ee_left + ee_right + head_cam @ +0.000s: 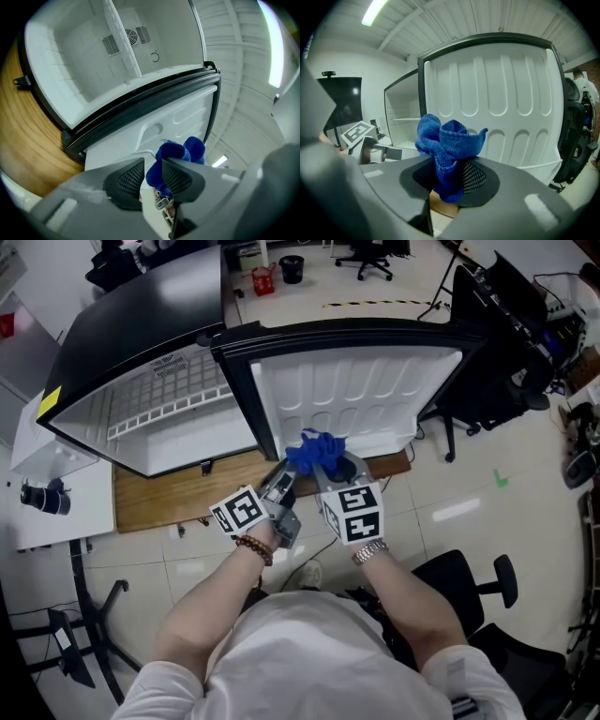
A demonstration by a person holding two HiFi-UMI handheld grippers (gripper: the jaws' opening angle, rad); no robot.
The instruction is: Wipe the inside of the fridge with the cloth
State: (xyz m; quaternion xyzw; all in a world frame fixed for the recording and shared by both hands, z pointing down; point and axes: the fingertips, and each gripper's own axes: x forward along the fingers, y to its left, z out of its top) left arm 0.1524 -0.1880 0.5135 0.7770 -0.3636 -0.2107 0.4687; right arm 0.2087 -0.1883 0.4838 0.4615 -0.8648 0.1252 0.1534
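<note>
Cloth: we judge it soft, light; right tongs clamp its six o'clock fold, left tongs stand apart.

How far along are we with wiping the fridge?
Done: the fridge door stands open and the blue cloth is off the ground. In hand: the right gripper is clamped on the cloth in front of the door; the left gripper is beside it, jaws apart. Left: the cloth touches no surface, so wiping the fridge interior appears to remain.
</note>
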